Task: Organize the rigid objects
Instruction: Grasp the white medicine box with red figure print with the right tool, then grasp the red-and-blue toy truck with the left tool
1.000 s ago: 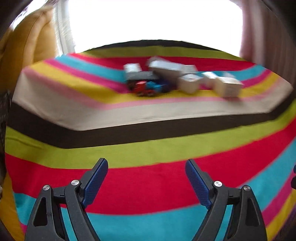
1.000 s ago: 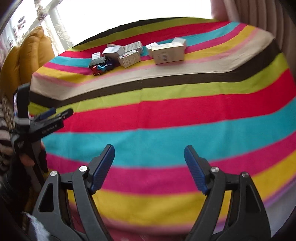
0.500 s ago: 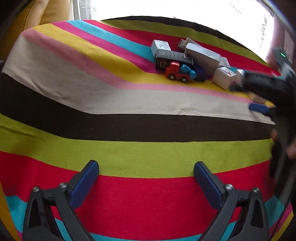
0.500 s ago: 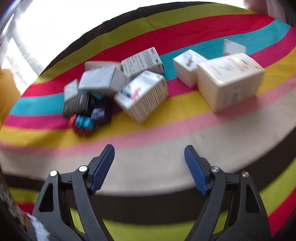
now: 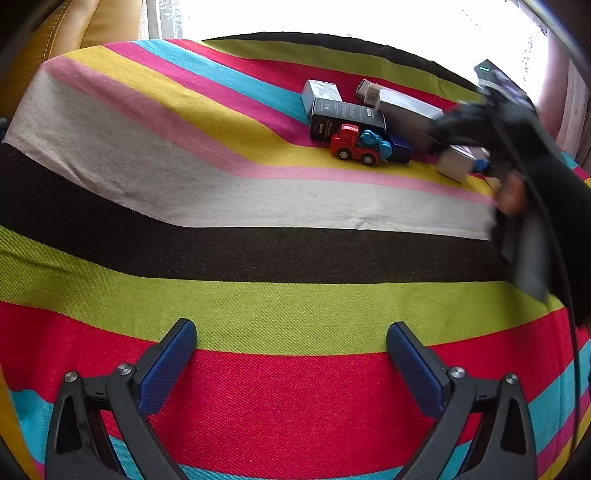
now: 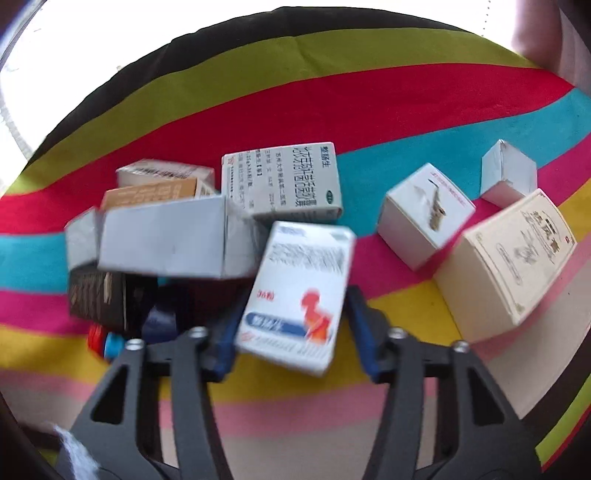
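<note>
Several small boxes lie in a cluster on a striped cloth. My right gripper [image 6: 291, 332] has its jaws on either side of a white medicine box with a red and blue print [image 6: 299, 291]; the image is blurred, so contact is unclear. Behind it lie a grey box [image 6: 166, 240], a black box [image 6: 99, 295] and a white box with green text [image 6: 284, 181]. My left gripper [image 5: 291, 354] is open and empty over the red stripe, far from the cluster. A red and blue toy truck [image 5: 358, 146] stands by the black box [image 5: 343, 118].
A cream box [image 6: 506, 258] and two white boxes [image 6: 424, 214] [image 6: 508, 171] lie right of the cluster. The right gripper body [image 5: 524, 158] crosses the right side of the left wrist view. A yellow chair [image 5: 74, 29] stands at the back left.
My right gripper has moved forward to the cluster and its jaws have narrowed around the white medicine box. My left gripper has barely moved.
</note>
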`<state>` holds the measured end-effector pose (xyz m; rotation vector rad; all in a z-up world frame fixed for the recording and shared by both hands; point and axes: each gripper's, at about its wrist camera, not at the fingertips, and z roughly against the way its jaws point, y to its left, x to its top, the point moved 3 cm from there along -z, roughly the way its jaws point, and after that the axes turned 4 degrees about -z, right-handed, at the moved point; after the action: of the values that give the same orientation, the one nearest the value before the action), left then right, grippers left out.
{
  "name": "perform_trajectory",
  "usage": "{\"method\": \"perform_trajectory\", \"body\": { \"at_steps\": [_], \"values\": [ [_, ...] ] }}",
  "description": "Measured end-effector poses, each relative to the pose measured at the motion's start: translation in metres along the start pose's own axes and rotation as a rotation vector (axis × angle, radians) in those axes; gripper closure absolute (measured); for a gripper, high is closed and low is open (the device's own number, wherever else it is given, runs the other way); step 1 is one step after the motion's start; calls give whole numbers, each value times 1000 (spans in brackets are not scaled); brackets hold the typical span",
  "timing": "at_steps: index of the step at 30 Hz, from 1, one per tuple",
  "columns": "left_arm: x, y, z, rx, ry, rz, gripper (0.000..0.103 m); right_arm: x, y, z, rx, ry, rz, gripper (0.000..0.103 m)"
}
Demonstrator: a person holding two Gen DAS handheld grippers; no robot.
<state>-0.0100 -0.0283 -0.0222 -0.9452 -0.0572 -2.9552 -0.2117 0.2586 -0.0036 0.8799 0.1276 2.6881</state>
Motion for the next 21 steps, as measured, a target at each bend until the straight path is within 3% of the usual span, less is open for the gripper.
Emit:
{"method": "perform_trajectory", "body": {
  "at_steps": [7,11,16,21],
  "values": [
    [1,-1,-1,3,2,-2,0,-77,-38,63,133,55,283,59],
    [9,-2,-7,20,29,22,0,-121,-51,91,115,16,441,59],
    [51,-17,-37,49,97,74,0,-123,-53,94,106,-39,436,59],
    [99,-41,-74,33,57,30,0,-120,-48,92,113,-35,425,58]
  ]
}}
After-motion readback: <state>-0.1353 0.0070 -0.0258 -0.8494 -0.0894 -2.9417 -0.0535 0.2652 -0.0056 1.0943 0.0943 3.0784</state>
